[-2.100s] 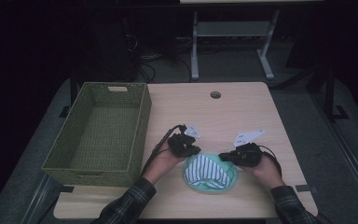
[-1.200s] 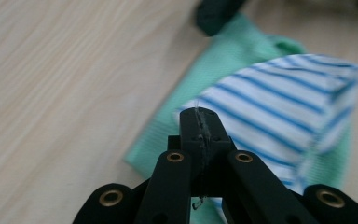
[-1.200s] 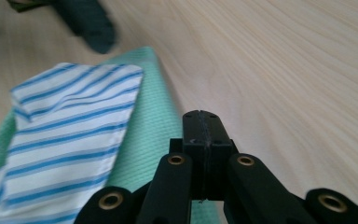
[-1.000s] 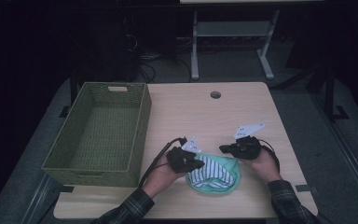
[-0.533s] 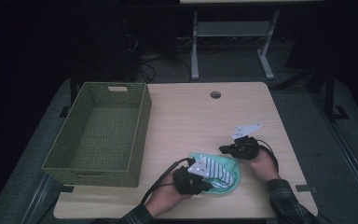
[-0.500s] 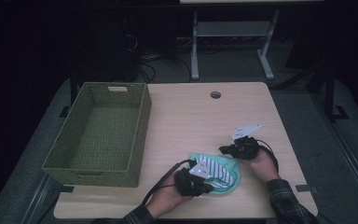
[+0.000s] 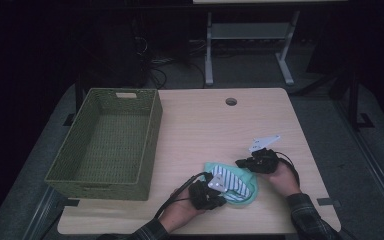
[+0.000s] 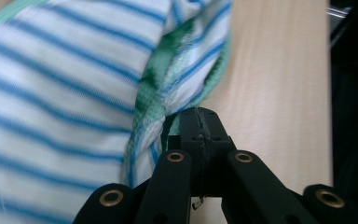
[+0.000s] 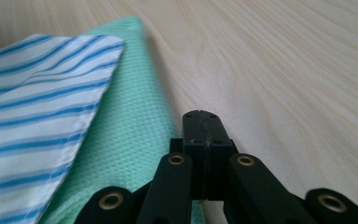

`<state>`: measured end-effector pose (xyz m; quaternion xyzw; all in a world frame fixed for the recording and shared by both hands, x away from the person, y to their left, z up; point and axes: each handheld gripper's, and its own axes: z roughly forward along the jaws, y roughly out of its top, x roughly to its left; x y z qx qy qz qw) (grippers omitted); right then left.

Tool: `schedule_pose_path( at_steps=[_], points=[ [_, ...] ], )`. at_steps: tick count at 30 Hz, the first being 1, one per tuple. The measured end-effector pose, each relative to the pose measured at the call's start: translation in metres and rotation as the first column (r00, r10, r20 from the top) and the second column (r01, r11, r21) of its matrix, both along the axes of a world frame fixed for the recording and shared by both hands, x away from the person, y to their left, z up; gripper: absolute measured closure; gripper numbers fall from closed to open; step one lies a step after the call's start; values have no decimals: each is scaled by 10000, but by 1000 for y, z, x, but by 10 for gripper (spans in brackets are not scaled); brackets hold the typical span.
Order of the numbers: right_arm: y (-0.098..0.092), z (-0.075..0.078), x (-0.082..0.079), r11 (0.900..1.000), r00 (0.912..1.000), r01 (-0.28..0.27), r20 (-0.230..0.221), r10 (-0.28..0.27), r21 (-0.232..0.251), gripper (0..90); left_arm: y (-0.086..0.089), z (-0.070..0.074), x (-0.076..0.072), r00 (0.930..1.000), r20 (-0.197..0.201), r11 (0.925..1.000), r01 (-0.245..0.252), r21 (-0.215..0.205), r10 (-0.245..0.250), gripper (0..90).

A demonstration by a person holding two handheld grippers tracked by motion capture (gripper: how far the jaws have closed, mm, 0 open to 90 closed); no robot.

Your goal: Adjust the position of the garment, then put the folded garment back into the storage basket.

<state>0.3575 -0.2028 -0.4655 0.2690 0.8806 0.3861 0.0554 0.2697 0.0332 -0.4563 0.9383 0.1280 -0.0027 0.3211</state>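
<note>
I'm mid-fold: left gripper [image 8: 199, 122] and right gripper [image 9: 201, 126] each pinch the green striped cloth [image 7: 232, 182] near the tabletop's [image 7: 215, 130] front edge; next, carry the fold across evenly

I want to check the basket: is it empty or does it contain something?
Empty: the green woven basket shows only its bare woven bottom.
</note>
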Motion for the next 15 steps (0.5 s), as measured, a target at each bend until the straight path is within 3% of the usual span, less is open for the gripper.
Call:
schedule_pose_path(
  at_steps=[3,5,6,10,12,15],
  points=[
    [-3,-1,0,10000,10000,55,21,-55,40,897,4,-1,6,9994,71,9994,-345,6,345,896],
    [-5,0,-1,9999,9999,166,-15,-166,21,898,9,0,12,9990,232,9990,-377,231,372,896],
    [-6,0,-2,9998,9998,211,-71,-211,29,898,10,-1,14,9975,136,9976,-690,23,690,896],
    [-12,0,-6,9998,9997,198,-109,-197,46,898,18,1,27,9951,508,9951,-873,458,850,896],
    [-14,-2,-10,9997,9993,228,-289,-226,74,898,21,1,35,9920,476,9923,-1185,361,1168,896],
    [-16,-3,-18,9999,9996,148,-238,-148,-38,898,25,2,42,9892,620,9893,-1359,534,1325,895]
  ],
)
